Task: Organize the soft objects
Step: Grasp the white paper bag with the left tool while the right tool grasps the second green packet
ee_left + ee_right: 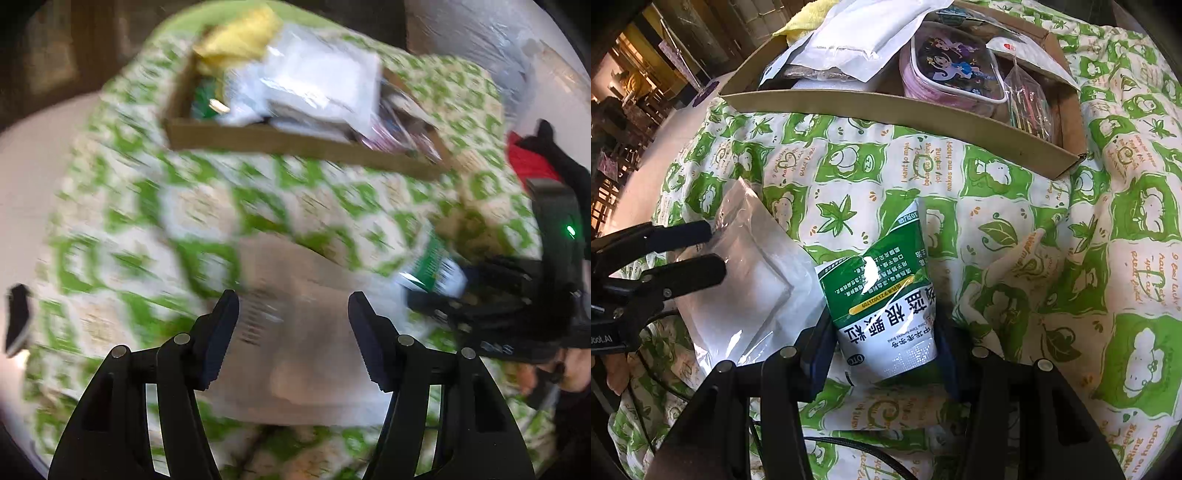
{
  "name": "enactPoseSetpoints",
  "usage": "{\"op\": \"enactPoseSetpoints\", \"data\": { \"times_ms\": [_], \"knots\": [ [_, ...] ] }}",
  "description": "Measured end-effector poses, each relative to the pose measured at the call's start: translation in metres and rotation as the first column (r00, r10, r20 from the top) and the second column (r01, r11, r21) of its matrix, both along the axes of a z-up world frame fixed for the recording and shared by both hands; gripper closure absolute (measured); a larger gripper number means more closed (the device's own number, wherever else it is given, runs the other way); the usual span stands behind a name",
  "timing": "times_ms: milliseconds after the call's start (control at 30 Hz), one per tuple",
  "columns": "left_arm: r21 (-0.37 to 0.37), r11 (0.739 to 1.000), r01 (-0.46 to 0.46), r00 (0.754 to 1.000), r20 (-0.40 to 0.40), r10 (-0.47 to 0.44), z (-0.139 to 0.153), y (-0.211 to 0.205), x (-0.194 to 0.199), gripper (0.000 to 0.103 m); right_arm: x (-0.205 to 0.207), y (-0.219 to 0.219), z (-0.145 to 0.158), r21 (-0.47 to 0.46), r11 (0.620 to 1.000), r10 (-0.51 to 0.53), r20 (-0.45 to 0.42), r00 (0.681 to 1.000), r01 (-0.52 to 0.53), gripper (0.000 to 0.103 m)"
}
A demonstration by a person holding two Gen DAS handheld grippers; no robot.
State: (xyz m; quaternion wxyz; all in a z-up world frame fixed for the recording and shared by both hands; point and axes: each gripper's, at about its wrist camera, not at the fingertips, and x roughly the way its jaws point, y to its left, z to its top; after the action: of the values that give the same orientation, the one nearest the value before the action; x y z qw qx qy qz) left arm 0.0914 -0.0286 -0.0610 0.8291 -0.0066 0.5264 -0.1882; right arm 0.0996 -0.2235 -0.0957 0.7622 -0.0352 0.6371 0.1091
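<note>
While the right gripper (882, 354) clamps its pads on the green-and-white sachet (882, 295) at lower centre of its view, the left gripper (293, 332) hangs with jaws spread over a clear plastic pouch (746, 280) — not pressing it. Both packets lie on the green-patterned cloth (1034, 229). Across the upper frame sits a cardboard box (886, 107), holding a cartoon-printed purse (953, 70), a white packet (871, 33) and a yellow cloth (240, 37).

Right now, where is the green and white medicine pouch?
In the right wrist view the green and white medicine pouch sits low at centre, clamped in the right hand-held gripper, beside the clear plastic packet on its left.
</note>
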Motion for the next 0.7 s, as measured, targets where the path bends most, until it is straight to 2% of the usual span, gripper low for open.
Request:
{"op": "enactPoseSetpoints", "data": {
  "times_ms": [67,133,267,333,533,600,700],
  "knots": [
    [-0.008,0.999,-0.034,0.999,-0.024,0.034,-0.004,0.012,0.007,0.041,0.0,0.0,0.0,0.0,1.0,0.001,0.0,1.0,-0.001,0.053],
    [-0.049,0.998,-0.046,0.996,-0.075,0.043,-0.013,0.018,0.012,0.041,0.0,0.001,0.0,-0.002,1.0,0.003,0.001,1.0,-0.003,0.053],
    [-0.115,0.993,0.009,0.992,-0.121,-0.023,-0.016,0.007,0.009,0.041,0.0,0.001,-0.001,-0.003,1.0,0.002,0.001,1.0,-0.002,0.052],
    [-0.083,0.996,0.044,0.992,-0.118,-0.054,-0.016,-0.002,0.003,0.041,0.0,0.001,0.0,-0.005,1.0,0.001,0.002,1.0,-0.001,0.052],
    [-0.133,0.986,0.099,0.983,-0.143,-0.118,-0.013,-0.013,-0.008,0.041,0.001,-0.002,0.0,-0.001,1.0,-0.009,0.002,1.0,0.009,0.052],
    [-0.128,0.987,0.094,0.981,-0.155,-0.113,-0.016,-0.013,-0.007,0.05,0.002,-0.003,0.0,-0.002,1.0,-0.009,0.001,1.0,0.009,0.052],
    [-0.131,0.987,0.09,0.98,-0.167,-0.112,-0.02,-0.019,-0.007,0.055,0.002,-0.001,-0.001,-0.015,1.0,-0.005,0.002,1.0,0.005,0.052]
  ]
}}
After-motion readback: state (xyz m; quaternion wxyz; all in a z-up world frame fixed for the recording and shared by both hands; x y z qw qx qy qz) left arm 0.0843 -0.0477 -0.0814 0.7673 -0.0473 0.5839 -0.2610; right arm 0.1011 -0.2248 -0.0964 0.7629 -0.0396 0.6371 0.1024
